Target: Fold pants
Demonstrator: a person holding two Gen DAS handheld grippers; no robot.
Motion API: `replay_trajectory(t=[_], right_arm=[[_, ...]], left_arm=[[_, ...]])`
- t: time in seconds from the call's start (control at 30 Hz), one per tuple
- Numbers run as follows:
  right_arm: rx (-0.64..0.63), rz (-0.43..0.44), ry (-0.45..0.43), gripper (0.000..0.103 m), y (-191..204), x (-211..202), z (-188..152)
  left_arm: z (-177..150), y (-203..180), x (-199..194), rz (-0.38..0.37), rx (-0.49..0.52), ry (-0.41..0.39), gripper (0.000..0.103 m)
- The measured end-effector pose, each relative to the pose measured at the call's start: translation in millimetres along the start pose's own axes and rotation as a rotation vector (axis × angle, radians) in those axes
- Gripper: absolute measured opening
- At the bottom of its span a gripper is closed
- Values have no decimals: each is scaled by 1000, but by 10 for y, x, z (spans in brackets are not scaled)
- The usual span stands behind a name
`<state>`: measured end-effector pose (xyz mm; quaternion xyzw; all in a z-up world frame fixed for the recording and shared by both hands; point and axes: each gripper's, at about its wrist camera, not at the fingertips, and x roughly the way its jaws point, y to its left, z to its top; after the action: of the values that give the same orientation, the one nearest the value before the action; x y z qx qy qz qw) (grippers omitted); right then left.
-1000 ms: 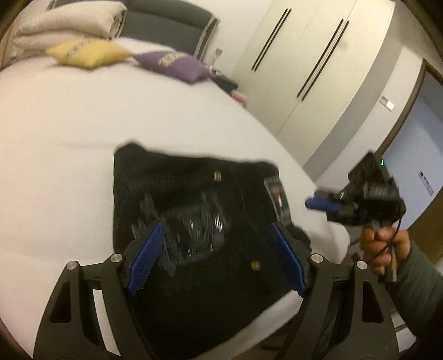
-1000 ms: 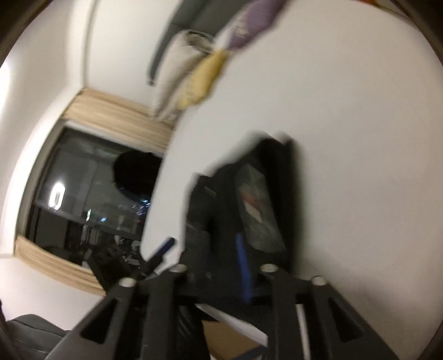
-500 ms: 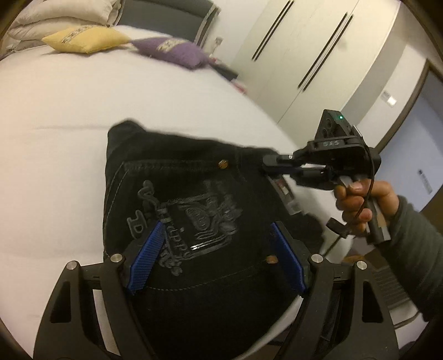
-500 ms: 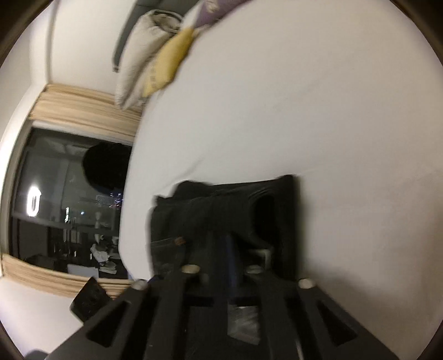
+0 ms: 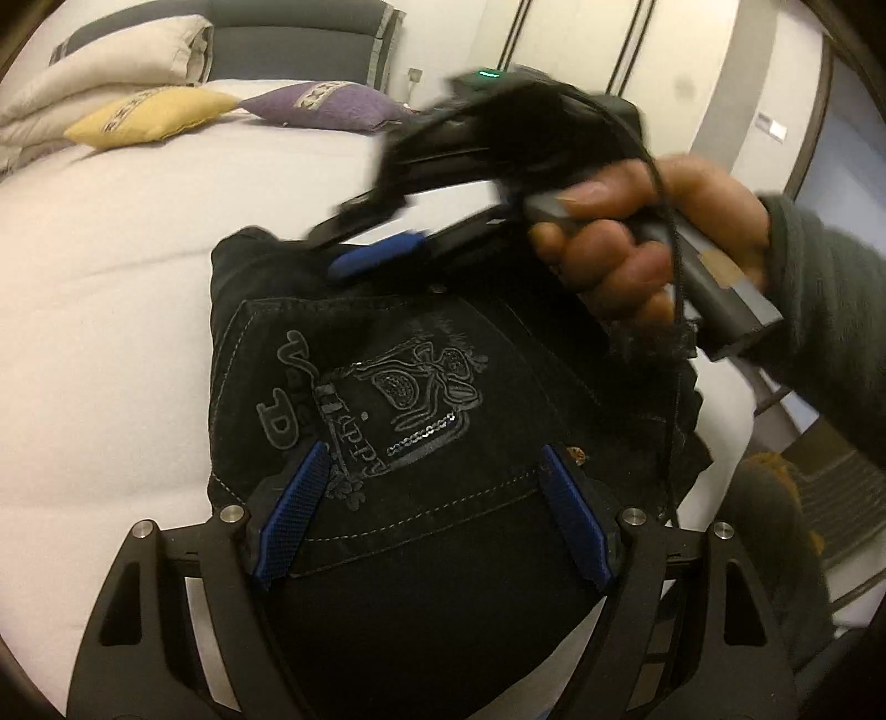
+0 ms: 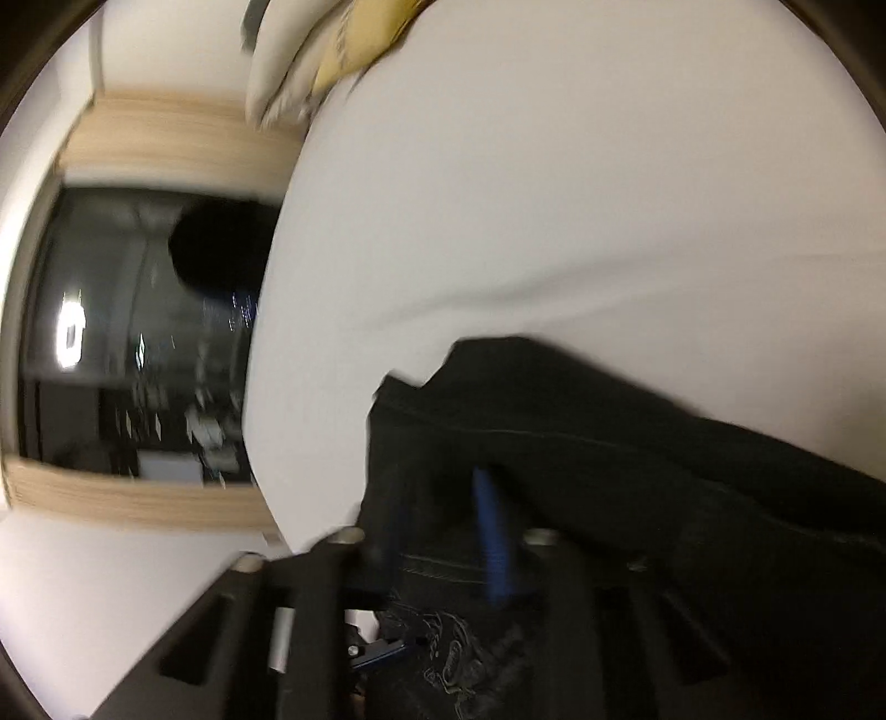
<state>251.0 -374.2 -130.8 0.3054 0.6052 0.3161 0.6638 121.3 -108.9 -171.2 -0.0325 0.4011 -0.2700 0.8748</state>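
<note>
Pants [image 5: 421, 387] on white bed [image 5: 111, 310]; left gripper [image 5: 432, 520] apart, right gripper [image 6: 443, 515] closing over pants.

A yellow pillow [image 5: 147, 115] lies beside a purple pillow [image 5: 326, 107] on the white bed [image 5: 99, 266], near a folded beige duvet [image 5: 105, 61]; white wardrobe doors [image 5: 565, 39] stand behind

The right gripper [image 5: 354, 238] is a smear of motion blur, its upper finger barely readable, so whether the pads touch cloth can't be told. The black pants [image 5: 421, 387] run off the bottom edge, the lower part hidden.
</note>
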Motion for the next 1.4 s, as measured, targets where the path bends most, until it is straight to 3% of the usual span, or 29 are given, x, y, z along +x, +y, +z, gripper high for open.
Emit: replay_trajectory(t=[0.07, 0.1, 0.13, 0.2, 0.3, 0.37, 0.4, 0.43, 0.5, 0.53, 0.57, 0.63, 0.77, 0.83, 0.93, 1.1, 1.17, 1.27, 1.3, 1.4], right_arm=[[-51, -17, -48, 45, 112, -252, -128], [-74, 30, -78, 58, 159, -438, -264], [-78, 79, -103, 63, 198, -571, -359], [-70, 145, -152, 66, 143, -813, -687], [-8, 151, -165, 70, -162, -835, -1146], [57, 113, -186, 46, -481, -750, -1503], [69, 148, -256, 30, -642, -839, -1669], [105, 179, -288, 24, -768, -910, -1756], [175, 181, -370, 25, -933, -1098, -1985], [176, 166, -394, 44, -936, -1166, -2065], [183, 95, -415, 58, -912, -1243, -2150], [171, 25, -465, 63, -821, -1413, -2284], [61, -78, -574, 66, -505, -1752, -2360], [-3, -117, -614, 79, -312, -1824, -2321], [-60, -125, -551, 87, -317, -1795, -2070], [29, -68, -393, 87, -633, -1473, -1862], [56, -76, -346, 88, -715, -1379, -1715], [75, -121, -290, 87, -730, -1299, -1551], [56, -113, -282, 86, -705, -1254, -1473], [35, -118, -240, 60, -723, -1172, -1389]], left_arm=[[62, -9, -77, -1, -8, -15, 78], [8, -25, -179, -6, -11, -31, 78], [12, -32, -221, -6, -12, -51, 78], [-3, 9, -142, 20, -25, -26, 78], [-167, -54, -139, 53, -8, -29, 78], [-192, -113, -168, 74, 5, -14, 78], [-172, -123, -174, 79, 5, -9, 78], [-152, -133, -199, 80, -1, -4, 78], [-92, -151, -348, 74, -31, -30, 78], [-31, -204, -394, 79, -34, -53, 78], [2, -227, -535, 98, -29, -91, 78], [77, -288, -804, 142, -18, -129, 80], [146, -372, -1338, 219, -6, -240, 103], [206, -422, -1533, 266, 19, -278, 103], [228, -333, -1452, 298, 15, -196, 103], [268, 89, -1202, 206, -100, -51, 103], [301, 282, -1027, 172, -155, 17, 103], [375, 467, -676, 178, -197, 130, 103], [397, 492, -567, 180, -195, 165, 103], [394, 539, -260, 140, -216, 238, 102]])
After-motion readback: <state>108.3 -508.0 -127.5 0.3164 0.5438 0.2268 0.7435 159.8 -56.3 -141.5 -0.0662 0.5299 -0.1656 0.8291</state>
